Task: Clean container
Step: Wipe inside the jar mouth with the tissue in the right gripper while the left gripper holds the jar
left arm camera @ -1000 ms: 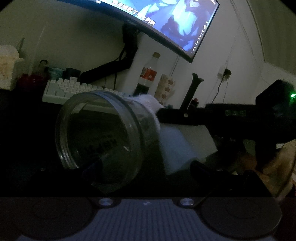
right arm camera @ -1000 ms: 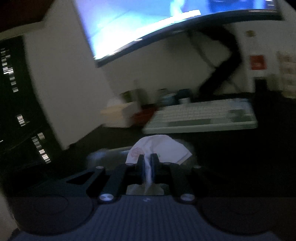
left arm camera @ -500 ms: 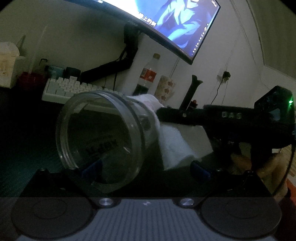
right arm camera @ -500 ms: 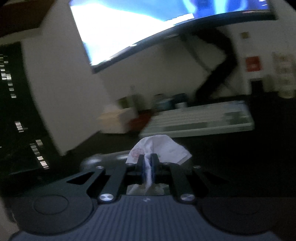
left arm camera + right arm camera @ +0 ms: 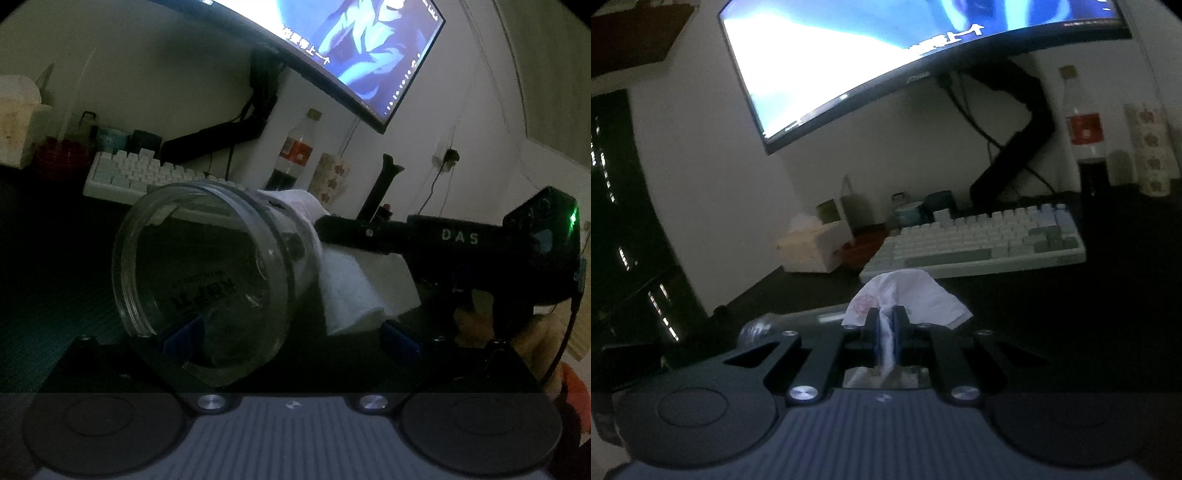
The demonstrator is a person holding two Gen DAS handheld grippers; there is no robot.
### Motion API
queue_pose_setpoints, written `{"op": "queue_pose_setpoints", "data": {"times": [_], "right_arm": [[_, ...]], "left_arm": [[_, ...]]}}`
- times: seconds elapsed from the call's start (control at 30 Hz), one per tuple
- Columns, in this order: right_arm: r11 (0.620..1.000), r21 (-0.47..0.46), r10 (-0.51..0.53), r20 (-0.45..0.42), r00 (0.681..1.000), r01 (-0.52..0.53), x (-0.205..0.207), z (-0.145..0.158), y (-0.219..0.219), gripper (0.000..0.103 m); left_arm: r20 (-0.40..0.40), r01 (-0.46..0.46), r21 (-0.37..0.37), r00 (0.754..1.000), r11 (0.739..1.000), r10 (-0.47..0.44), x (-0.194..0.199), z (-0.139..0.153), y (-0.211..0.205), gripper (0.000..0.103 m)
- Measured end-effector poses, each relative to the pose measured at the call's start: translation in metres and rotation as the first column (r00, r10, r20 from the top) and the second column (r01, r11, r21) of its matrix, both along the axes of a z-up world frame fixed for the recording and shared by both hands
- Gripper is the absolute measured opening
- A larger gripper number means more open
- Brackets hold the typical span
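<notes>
A clear plastic jar [image 5: 199, 284] lies on its side between my left gripper's [image 5: 291, 338] blue-padded fingers, its open mouth turned toward the camera. My left gripper is shut on it. My right gripper [image 5: 885, 325] is shut on a white tissue [image 5: 908, 291]. In the left wrist view the right gripper [image 5: 369, 236] reaches in from the right, and the tissue [image 5: 354, 284] drapes over the jar's far end. The jar shows only faintly in the right wrist view [image 5: 798, 321].
A white keyboard [image 5: 979, 243] lies on the dark desk under a curved monitor [image 5: 905, 48] on a black arm. A cola bottle [image 5: 295, 151] and a patterned cup [image 5: 1148, 144] stand at the back. A cream box [image 5: 812, 243] sits at the left.
The right gripper with the tissue has swung and steadied, its view turning right and sharpening. The jar stays in my left gripper, tilted slightly differently.
</notes>
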State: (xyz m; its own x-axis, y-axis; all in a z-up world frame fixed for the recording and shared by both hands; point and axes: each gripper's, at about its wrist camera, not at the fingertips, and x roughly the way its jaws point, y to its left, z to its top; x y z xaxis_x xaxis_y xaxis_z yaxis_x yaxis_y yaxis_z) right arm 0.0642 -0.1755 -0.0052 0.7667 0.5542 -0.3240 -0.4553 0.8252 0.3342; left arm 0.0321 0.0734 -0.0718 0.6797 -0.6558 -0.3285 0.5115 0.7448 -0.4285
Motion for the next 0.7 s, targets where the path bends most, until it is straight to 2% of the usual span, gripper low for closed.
{"op": "queue_pose_setpoints", "data": {"times": [0.13,0.2,0.4,0.43,0.5,0.57,0.7], "right_arm": [[0.984,0.014,0.178,0.034,0.983,-0.178,-0.010,0.002,0.014,0.010],[0.981,0.012,0.195,0.039,0.980,-0.195,-0.012,0.003,0.017,0.010],[1.000,-0.008,-0.017,0.020,1.000,0.017,-0.001,0.001,0.000,0.010],[1.000,-0.010,-0.020,0.023,1.000,0.020,-0.002,0.001,0.000,0.010],[0.999,-0.024,0.035,0.042,0.998,-0.034,-0.007,0.002,0.005,0.011],[0.989,-0.011,0.150,0.050,0.987,-0.149,-0.012,0.003,0.013,0.011],[0.975,-0.018,0.222,0.064,0.973,-0.222,-0.014,0.003,0.026,0.009]], "left_arm": [[0.004,-0.001,0.011,1.000,1.000,0.001,-0.001,0.000,-0.003,0.103],[0.007,0.000,0.015,1.000,1.000,0.000,-0.001,0.000,-0.004,0.103],[0.007,0.000,0.008,1.000,1.000,0.000,-0.002,-0.001,-0.003,0.103],[0.008,0.000,0.010,1.000,1.000,0.000,-0.002,-0.001,-0.004,0.103],[0.011,-0.001,0.016,1.000,1.000,0.001,-0.001,-0.001,-0.005,0.103],[0.012,-0.001,0.023,1.000,1.000,0.001,-0.001,0.000,-0.006,0.103],[0.016,0.000,0.025,1.000,1.000,0.000,-0.002,0.000,-0.007,0.103]]}}
